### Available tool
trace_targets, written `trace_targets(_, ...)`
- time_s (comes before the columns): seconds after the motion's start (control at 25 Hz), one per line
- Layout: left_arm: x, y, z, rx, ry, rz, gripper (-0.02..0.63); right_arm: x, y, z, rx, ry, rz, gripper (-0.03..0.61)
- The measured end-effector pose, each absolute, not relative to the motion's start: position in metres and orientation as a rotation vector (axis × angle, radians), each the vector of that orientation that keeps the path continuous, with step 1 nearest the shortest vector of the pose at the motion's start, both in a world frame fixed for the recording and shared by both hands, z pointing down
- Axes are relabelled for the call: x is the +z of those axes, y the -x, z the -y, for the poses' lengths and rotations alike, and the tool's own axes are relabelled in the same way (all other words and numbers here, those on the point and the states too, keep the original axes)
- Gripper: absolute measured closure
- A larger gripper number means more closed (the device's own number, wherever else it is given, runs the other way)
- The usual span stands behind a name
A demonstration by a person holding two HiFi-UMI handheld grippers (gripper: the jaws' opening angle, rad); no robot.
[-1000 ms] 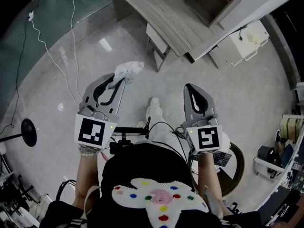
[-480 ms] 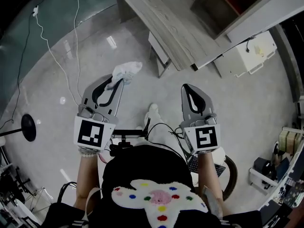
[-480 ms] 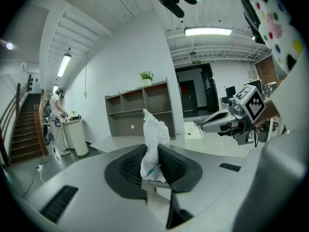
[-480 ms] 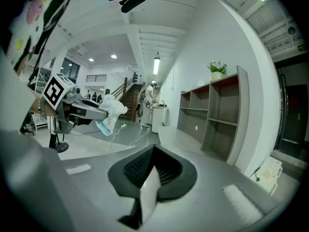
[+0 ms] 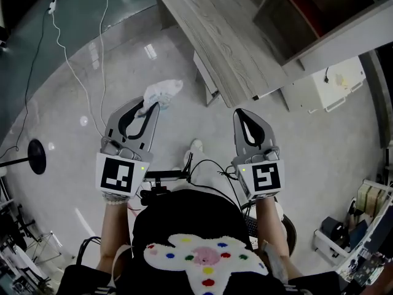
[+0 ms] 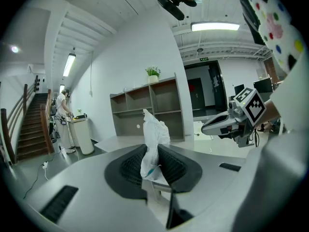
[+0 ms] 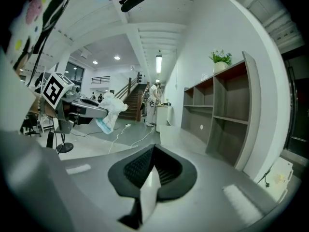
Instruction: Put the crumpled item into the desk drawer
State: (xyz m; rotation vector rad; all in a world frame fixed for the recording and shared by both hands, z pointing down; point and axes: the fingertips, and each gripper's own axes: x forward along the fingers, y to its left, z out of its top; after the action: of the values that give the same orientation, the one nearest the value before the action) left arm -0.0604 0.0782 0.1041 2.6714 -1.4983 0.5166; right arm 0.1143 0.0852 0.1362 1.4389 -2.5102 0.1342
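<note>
My left gripper [image 5: 150, 106] is shut on a crumpled white item [image 5: 161, 91], a wad with a blue edge that sticks out past the jaw tips. In the left gripper view the crumpled item [image 6: 153, 144] stands pinched between the black pads. My right gripper [image 5: 244, 117] is shut with nothing in it; its pads meet in the right gripper view [image 7: 150, 164]. From there the crumpled item [image 7: 111, 111] shows at the left. The grey wood-grain desk [image 5: 222, 39] lies ahead, its drawer front [image 5: 205, 79] under the near edge.
A shelf unit [image 5: 307, 14] stands on the desk's far side. White cables [image 5: 67, 60] trail over the glossy floor at left. A black round stand base [image 5: 37, 157] sits far left. A white cabinet [image 5: 319, 85] is right of the desk. A person [image 6: 63, 111] stands by distant stairs.
Both grippers have come closer to the desk, which has slid down and right in the head view. The crumpled item stays pinched in the left gripper; the right stays shut.
</note>
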Motion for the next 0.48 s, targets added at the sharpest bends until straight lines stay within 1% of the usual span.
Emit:
trace_targets(0.24,0.107,0.057,-0.060,0.530,-2.629,1.546,0.546,0.142,-0.115,-0.062,0.154,-1.390,2.538,0.569)
trace_targets(0.48,0.120,0.059,-0.049,0.555,-2.592,1.567,0.546,0.166,-0.111,-0.051,0.217,-1.320,2.552,0.569)
